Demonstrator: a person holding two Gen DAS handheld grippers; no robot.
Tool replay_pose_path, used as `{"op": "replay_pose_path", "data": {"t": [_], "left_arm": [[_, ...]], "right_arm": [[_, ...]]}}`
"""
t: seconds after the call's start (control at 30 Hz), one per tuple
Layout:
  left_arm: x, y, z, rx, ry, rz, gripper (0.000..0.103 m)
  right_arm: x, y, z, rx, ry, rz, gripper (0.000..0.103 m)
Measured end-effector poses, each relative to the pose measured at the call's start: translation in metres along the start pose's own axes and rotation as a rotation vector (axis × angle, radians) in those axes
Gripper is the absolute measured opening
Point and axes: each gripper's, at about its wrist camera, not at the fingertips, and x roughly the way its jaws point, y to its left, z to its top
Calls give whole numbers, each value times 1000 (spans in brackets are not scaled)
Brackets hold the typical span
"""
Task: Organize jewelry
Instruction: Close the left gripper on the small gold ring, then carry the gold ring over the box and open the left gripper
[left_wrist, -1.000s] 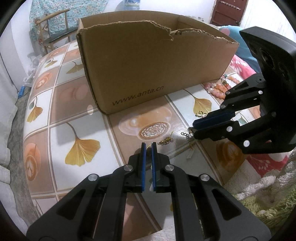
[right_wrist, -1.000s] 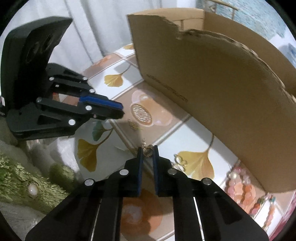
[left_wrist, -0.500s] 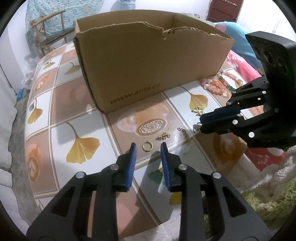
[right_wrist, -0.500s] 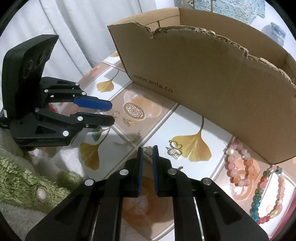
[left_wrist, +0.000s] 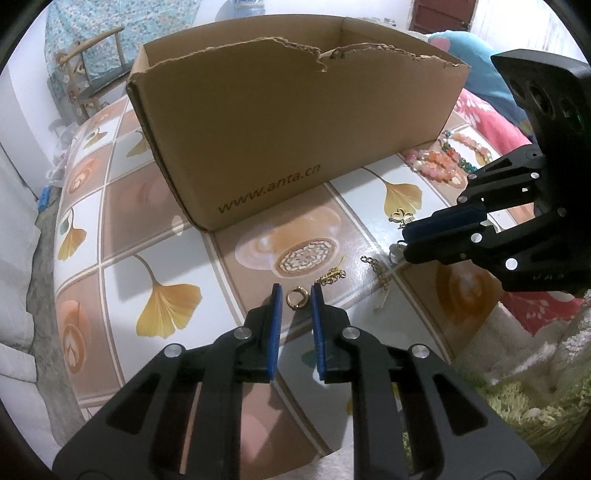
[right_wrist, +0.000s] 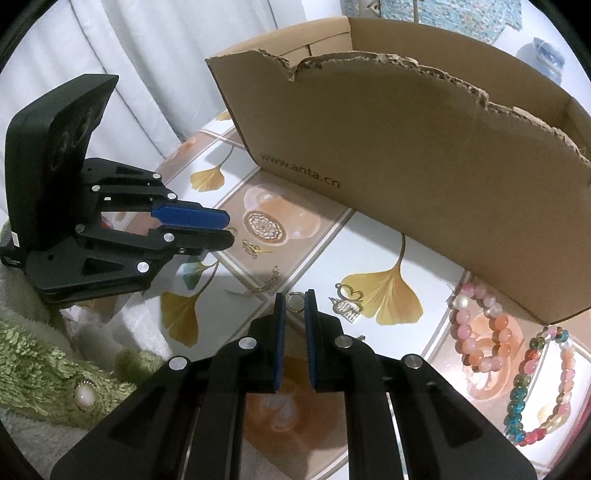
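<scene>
Two rings, one gripper apiece

Two small gold rings are in play. The left gripper (left_wrist: 296, 295) points steeply down at the tiled tabletop (left_wrist: 122, 280), and one gold ring (left_wrist: 296, 297) lies flat on the surface right between its blue fingertips (left_wrist: 277, 295). Its jaws are closing, with gaps on both sides of the ring, so it is not yet gripped. That ring sits straight ahead along the gripper's line, well short of the cardboard box (left_wrist: 280, 133) beyond it. Being round, it offers no long axis; any pinch across it should serve.

The right gripper (right_wrist: 294, 301) is clamped nearly shut on a second gold ring (right_wrist: 295, 302), pinched upright at its tips, with the box off to its upper right.

Inside the box nothing can be seen from either camera; its near wall blocks the view. The thin gold chain pieces (left_wrist: 332, 275) beside the left ring are too small to identify, possibly earrings. Beaded bracelets (right_wrist: 476, 332) lie by the box's right end.
</scene>
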Motion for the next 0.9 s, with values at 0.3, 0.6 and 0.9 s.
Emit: {"op": "replay_pose_path", "data": {"t": [0.3, 0.6, 0.9], "left_arm": [[1, -2, 1, 15, -8, 29, 10], [-31, 0, 7, 5, -88, 57, 10], [-107, 7, 71, 37, -345, 15, 10]], "right_arm": [[-4, -2, 0, 14, -18, -5, 10], [-38, 0, 5, 23, -101, -6, 10], [-120, -12, 54, -21, -318, -13, 10]]}}
